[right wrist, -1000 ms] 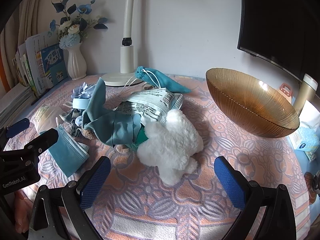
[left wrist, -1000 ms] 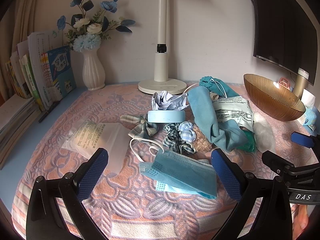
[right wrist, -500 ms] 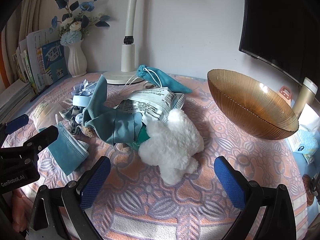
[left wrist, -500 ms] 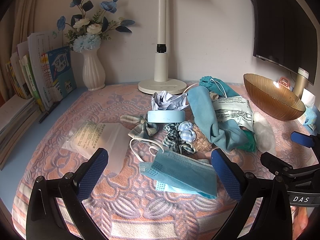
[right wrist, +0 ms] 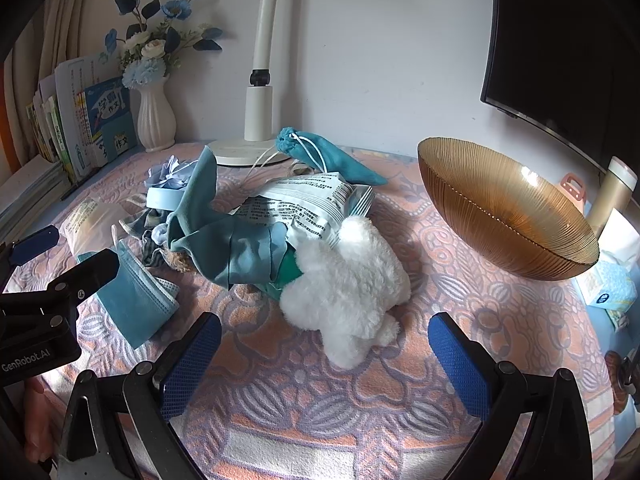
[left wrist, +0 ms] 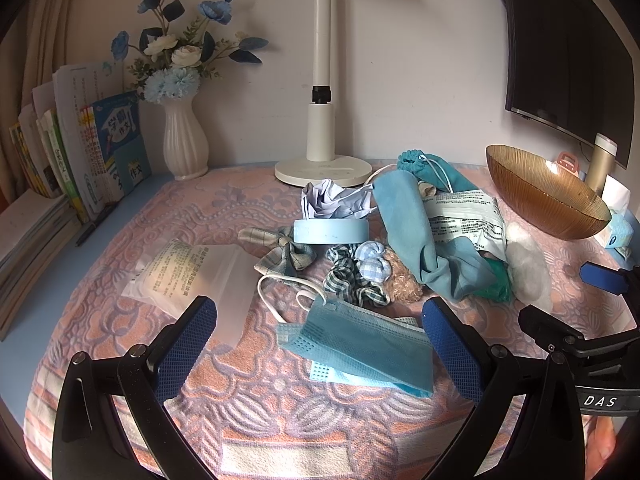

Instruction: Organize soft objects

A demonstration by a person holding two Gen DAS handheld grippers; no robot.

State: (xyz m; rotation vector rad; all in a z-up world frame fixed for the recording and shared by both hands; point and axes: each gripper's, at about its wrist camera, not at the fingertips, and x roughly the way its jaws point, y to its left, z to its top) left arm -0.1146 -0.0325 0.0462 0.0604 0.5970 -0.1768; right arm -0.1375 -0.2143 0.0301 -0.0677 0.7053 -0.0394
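A heap of soft things lies on the pink patterned cloth (left wrist: 208, 208). A blue face mask (left wrist: 360, 344) rests nearest my open left gripper (left wrist: 320, 344), just ahead of its fingers. Behind the mask are checked scrunchies (left wrist: 352, 276), a plaid bow (left wrist: 284, 252), a teal cloth (left wrist: 416, 236) and a teal drawstring pouch (left wrist: 432, 168). A white plush toy (right wrist: 348, 284) lies just ahead of my open right gripper (right wrist: 324, 360), against the teal cloth (right wrist: 228, 240) and a printed packet (right wrist: 304, 208). An amber bowl (right wrist: 504, 208) stands at the right.
A white lamp base (left wrist: 320, 168), a vase of flowers (left wrist: 184, 136) and upright books (left wrist: 80, 152) line the back and left. A clear plastic bag (left wrist: 192, 276) lies at the left. A tape roll (left wrist: 332, 230), crumpled paper (left wrist: 332, 200), a tissue pack (right wrist: 608, 288) and a monitor (right wrist: 568, 52) are nearby.
The right wrist view has shifted slightly, with the plush toy and bowl a little lower and closer. The left gripper has barely moved. Nothing has been picked up.
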